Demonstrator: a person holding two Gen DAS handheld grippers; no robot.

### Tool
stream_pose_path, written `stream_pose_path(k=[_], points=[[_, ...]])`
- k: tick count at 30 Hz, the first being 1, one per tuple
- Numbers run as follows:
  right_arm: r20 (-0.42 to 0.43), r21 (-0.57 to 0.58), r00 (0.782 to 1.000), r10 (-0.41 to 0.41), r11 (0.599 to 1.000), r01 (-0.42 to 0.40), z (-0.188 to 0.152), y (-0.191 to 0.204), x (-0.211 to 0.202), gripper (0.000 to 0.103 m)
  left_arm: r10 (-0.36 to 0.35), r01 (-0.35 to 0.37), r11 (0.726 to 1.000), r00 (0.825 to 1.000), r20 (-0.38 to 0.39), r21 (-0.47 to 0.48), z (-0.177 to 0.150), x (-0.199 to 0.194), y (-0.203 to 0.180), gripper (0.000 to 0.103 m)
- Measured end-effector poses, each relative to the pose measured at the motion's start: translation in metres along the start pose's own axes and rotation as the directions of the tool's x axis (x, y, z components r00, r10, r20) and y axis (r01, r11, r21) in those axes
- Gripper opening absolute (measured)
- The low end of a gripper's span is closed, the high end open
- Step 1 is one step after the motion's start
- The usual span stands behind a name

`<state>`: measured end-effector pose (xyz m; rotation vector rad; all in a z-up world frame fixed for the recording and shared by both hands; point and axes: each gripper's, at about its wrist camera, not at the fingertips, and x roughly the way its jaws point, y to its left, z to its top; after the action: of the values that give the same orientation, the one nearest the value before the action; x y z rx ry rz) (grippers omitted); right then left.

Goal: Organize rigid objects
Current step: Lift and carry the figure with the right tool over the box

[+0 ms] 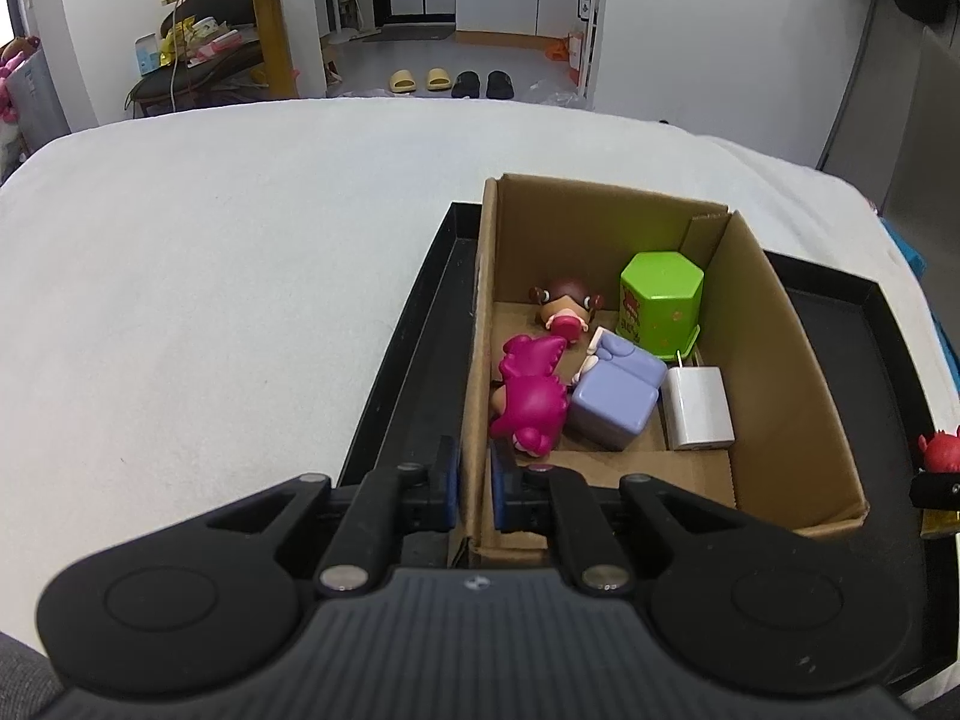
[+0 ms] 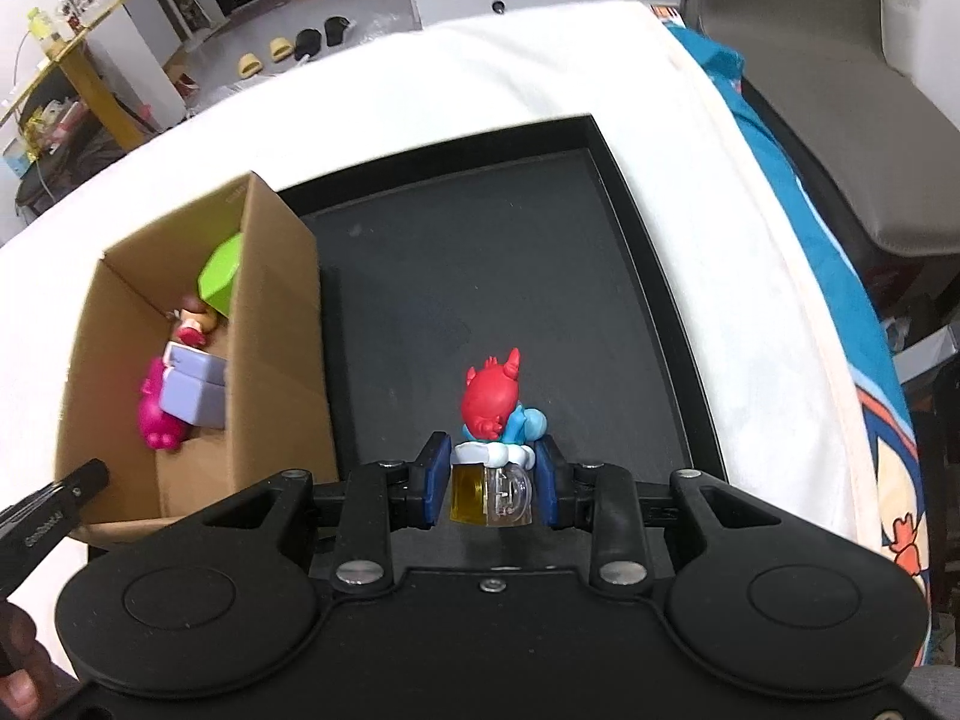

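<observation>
A cardboard box (image 1: 774, 324) stands in a black tray (image 1: 414, 324). In it lie a magenta dinosaur toy (image 1: 531, 396), a lilac block (image 1: 615, 399), a white charger (image 1: 699, 408), a green hexagonal tin (image 1: 660, 303) and a small doll figure (image 1: 564, 303). My left gripper (image 1: 474, 483) is shut on the box's left wall. My right gripper (image 2: 495, 480) is shut on a red and blue figure on a beer mug (image 2: 492, 420), held over the tray (image 2: 480, 276) to the right of the box (image 2: 273, 324).
The tray sits on a white cloth-covered table (image 1: 210, 276). A grey chair (image 2: 840, 90) and a blue printed cloth (image 2: 840, 300) lie off the table's right side. Shelves and slippers are on the floor beyond.
</observation>
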<state>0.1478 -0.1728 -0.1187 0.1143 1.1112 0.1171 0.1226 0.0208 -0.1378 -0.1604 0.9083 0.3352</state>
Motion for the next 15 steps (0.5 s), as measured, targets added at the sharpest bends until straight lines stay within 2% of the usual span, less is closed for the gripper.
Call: stream_pose_path(k=[15], points=[[0.085, -0.041, 0.994, 0.066, 0.997, -0.063, 0.013, 0.040, -0.040, 0.030, -0.053, 0.053, 0.997, 0.999, -0.002, -0.054, 0.000, -0.002, 0.012, 0.009]])
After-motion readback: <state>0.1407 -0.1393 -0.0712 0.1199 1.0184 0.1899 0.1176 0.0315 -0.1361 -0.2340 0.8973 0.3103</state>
